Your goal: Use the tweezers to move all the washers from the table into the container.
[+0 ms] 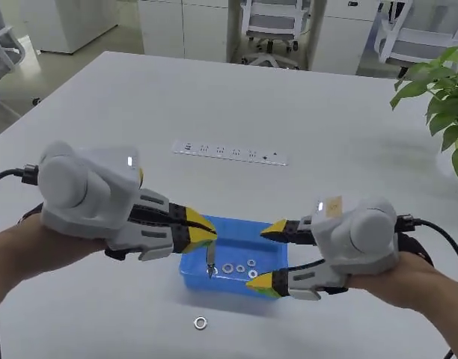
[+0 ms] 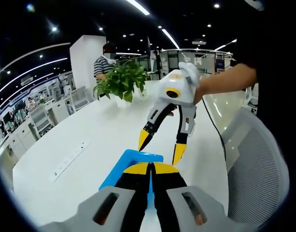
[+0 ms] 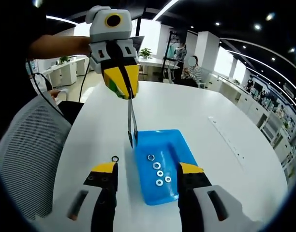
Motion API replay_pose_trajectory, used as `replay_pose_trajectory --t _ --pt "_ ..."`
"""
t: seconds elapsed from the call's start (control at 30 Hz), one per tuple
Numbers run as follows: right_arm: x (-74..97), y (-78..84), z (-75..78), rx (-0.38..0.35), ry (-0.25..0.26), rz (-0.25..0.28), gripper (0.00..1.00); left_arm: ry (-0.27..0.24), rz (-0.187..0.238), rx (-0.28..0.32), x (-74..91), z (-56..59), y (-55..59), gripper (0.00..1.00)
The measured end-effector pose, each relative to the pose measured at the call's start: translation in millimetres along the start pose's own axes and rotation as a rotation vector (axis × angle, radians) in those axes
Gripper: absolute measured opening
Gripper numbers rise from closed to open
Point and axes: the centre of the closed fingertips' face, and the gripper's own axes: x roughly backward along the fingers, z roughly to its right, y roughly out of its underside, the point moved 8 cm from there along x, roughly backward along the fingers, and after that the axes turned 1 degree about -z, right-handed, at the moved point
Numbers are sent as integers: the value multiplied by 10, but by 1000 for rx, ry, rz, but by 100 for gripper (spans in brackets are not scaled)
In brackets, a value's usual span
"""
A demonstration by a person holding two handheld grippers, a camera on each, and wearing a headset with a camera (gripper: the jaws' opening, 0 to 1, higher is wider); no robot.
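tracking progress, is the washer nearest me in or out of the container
Out: the washer lies on the table, outside the container.

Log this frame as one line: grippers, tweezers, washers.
left gripper: shut on thin metal tweezers, tips at blue plastic container edge | right gripper: open | several silver metal washers in container | one silver washer on white table

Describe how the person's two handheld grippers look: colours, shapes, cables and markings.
The left gripper and right gripper share rounded pale grey housings, black linkages and yellow-tipped jaws. A black cable trails from each, and a small white light glows on top. The forearms wear no sleeves.
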Motion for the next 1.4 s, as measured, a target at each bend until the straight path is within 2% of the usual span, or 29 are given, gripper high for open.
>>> replay_pose_trajectory --t 0.2,0.43,0.7,0.9,1.07,1.4 --pt "105 74 -99 -36 29 12 57 -6 0 7 38 59 38 4" --pt "148 134 -207 -59 39 25 70 -1 1 19 48 159 117 4" --pt "174 186 -277 -80 50 27 80 8 -6 29 24 246 228 4" --pt "189 221 -315 -104 67 29 91 17 -11 39 3 304 328 5" --pt "194 265 -347 -130 79 25 100 21 -18 47 -2 354 364 5" --pt "198 313 -418 -135 68 9 100 16 -18 62 0 428 416 5"
